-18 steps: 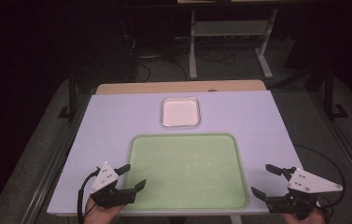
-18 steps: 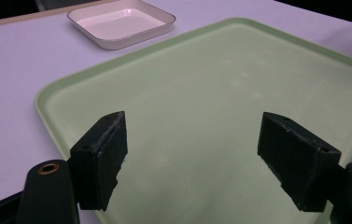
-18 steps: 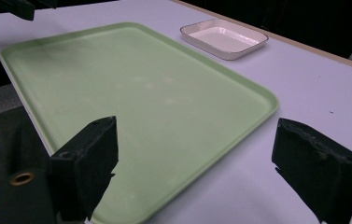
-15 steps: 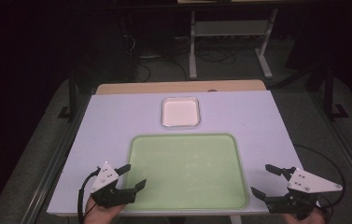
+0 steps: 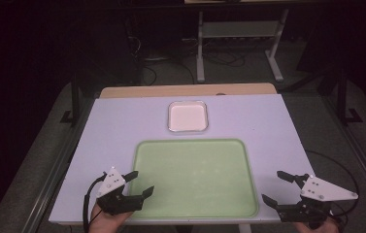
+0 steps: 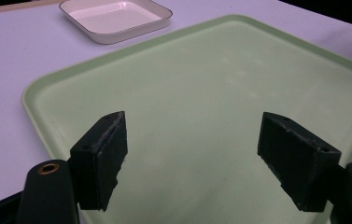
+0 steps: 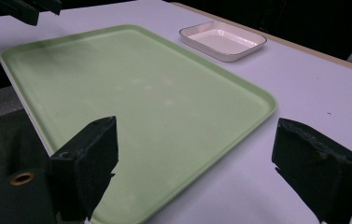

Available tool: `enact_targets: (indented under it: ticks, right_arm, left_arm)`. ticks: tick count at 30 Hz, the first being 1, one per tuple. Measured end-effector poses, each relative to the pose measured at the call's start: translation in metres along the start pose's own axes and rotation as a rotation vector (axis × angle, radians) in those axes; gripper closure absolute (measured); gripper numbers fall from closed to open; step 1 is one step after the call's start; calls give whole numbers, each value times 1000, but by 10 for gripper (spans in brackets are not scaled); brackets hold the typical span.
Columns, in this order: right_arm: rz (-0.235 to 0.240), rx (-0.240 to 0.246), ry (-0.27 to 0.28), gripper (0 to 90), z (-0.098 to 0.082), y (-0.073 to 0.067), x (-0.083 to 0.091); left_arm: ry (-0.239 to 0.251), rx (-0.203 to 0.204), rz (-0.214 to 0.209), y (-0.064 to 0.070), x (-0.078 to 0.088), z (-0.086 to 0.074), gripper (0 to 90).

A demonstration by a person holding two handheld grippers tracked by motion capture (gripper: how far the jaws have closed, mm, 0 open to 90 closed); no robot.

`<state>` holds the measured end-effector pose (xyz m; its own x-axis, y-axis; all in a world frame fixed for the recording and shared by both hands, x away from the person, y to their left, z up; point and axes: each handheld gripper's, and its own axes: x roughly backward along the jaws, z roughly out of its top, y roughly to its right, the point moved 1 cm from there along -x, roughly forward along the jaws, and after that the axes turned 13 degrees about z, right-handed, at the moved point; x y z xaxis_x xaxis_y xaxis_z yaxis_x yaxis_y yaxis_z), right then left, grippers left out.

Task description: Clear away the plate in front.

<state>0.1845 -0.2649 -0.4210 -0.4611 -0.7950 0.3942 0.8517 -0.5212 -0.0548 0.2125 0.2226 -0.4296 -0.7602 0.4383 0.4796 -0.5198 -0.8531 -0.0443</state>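
1. A wide, flat rectangular green plastic tray (image 5: 195, 177) lies on the pale lavender table top (image 5: 122, 121), near its front edge and about midway across.
2. A small, shallow square white dish (image 5: 188, 116) sits on the table just behind the tray, apart from it and a little left of the tray's middle.
3. The left gripper (image 5: 139, 183) is at the tray's front left corner, its jaws over the tray's left rim.
4. The right gripper (image 5: 277, 187) is off the tray's front right corner, over bare table.
5. A metal stand (image 5: 239, 43) is on the floor behind the table.
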Motion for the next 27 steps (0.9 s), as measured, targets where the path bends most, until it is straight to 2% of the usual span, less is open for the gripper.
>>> enact_targets:
  ticks: [6, 7, 8, 11, 12, 13, 15, 27]
  right_arm:
    - [-7, -5, 5, 136, 0, 1, 2]
    - [-9, -3, 5, 136, 0, 1, 2]
    - [-9, -7, 7, 136, 0, 2, 2]
    - [-9, -10, 9, 136, 0, 3, 2]
    - [-13, -10, 11, 136, 0, 3, 3]
    - [-13, -10, 11, 136, 0, 3, 3]
    - [-16, -9, 14, 136, 0, 3, 3]
    - [-15, -9, 21, 136, 1, 6, 5]
  left_arm:
    - [-10, 2, -13, 0, -3, 3, 237]
    - [-8, 12, -23, 0, -3, 4, 241]
    - [9, 28, -54, -2, -3, 8, 236]
    - [4, 22, -36, -4, -5, 13, 229]
    - [4, 26, -55, -5, -8, 16, 225]
    - [4, 26, -55, -5, -8, 16, 223]
    - [-2, 10, -47, -4, -11, 18, 221]
    - [-20, -22, -63, 4, -27, 28, 203]
